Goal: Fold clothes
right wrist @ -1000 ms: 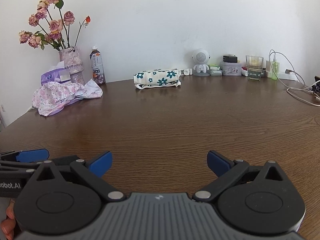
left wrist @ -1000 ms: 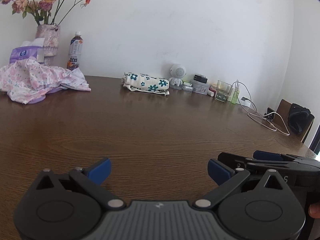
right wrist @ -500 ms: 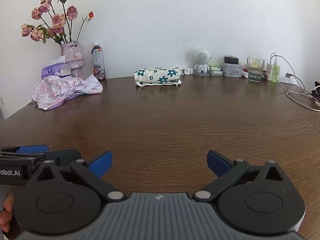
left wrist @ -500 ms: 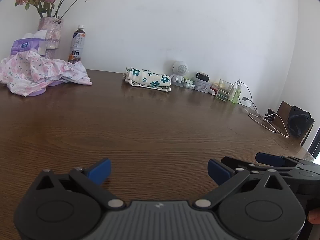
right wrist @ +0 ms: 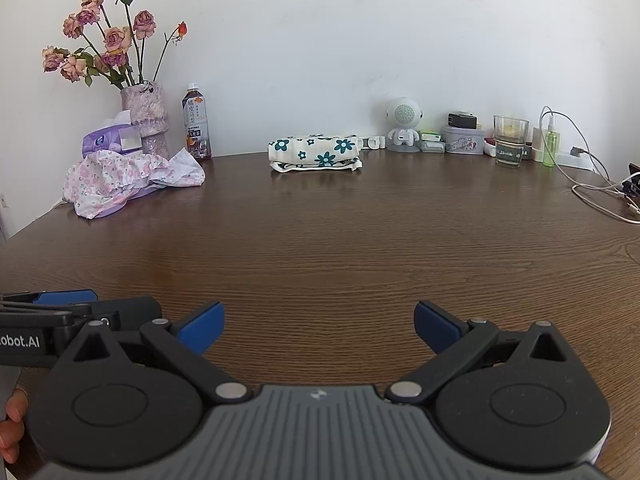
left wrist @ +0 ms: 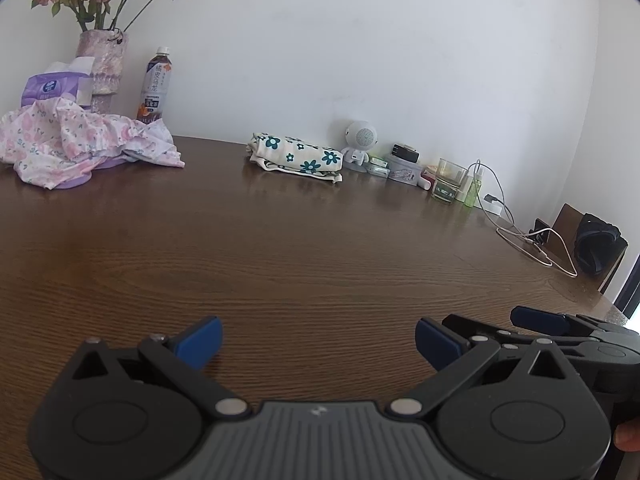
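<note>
A crumpled pink floral garment [left wrist: 80, 144] [right wrist: 128, 180] lies in a heap at the far left of the brown wooden table [left wrist: 320, 248] [right wrist: 360, 232]. A folded white cloth with teal flowers [left wrist: 298, 156] [right wrist: 316, 152] rests at the back by the wall. My left gripper [left wrist: 318, 342] hovers open over the near table edge, nothing between its blue pads. My right gripper [right wrist: 318, 326] is open beside it, also holding nothing. Each gripper shows at the edge of the other's view: the right gripper [left wrist: 560, 328], the left gripper [right wrist: 60, 308]. Both are far from the clothes.
Along the wall stand a vase of dried roses [right wrist: 146, 120], a tissue pack [right wrist: 108, 140], a drink bottle [right wrist: 196, 124], a small white robot figure [right wrist: 404, 124], small boxes, a glass [right wrist: 510, 140], a green spray bottle and cables [right wrist: 600, 192]. A chair with a dark bag [left wrist: 596, 248] is at the right.
Both grippers have tilted and shifted slightly, so the scene sits a little differently in view. Both stay open. The clothes have not moved.
</note>
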A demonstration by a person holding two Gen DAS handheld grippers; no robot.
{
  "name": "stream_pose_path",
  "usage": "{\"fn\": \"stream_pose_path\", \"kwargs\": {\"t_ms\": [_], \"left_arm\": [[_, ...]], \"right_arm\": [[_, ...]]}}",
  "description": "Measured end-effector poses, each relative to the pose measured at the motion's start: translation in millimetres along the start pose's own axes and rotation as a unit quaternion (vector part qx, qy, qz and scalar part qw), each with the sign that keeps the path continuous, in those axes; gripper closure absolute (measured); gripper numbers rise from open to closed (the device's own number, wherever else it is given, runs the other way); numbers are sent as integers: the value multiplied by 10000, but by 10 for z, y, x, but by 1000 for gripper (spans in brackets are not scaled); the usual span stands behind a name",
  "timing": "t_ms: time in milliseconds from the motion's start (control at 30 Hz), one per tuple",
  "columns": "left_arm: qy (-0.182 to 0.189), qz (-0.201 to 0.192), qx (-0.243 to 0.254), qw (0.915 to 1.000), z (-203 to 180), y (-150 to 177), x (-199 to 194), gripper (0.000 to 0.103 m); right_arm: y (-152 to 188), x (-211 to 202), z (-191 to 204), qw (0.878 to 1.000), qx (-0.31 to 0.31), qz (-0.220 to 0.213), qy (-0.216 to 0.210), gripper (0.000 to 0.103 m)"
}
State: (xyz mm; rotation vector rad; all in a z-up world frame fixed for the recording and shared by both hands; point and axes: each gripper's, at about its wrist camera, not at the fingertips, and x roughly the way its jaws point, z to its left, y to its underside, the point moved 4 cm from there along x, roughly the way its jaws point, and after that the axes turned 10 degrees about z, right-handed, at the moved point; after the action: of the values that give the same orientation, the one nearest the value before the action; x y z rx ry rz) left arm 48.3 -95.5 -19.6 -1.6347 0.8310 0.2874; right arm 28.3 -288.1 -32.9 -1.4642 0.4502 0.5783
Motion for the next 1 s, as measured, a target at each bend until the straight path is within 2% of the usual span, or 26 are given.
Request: {"fn": "stream_pose_path", "kwargs": {"t_ms": [1000], "left_arm": [[20, -3, 0, 10000, -7, 6, -1, 0]], "right_arm": [[-2, 21, 8, 10000, -17, 14, 7, 0]]}}
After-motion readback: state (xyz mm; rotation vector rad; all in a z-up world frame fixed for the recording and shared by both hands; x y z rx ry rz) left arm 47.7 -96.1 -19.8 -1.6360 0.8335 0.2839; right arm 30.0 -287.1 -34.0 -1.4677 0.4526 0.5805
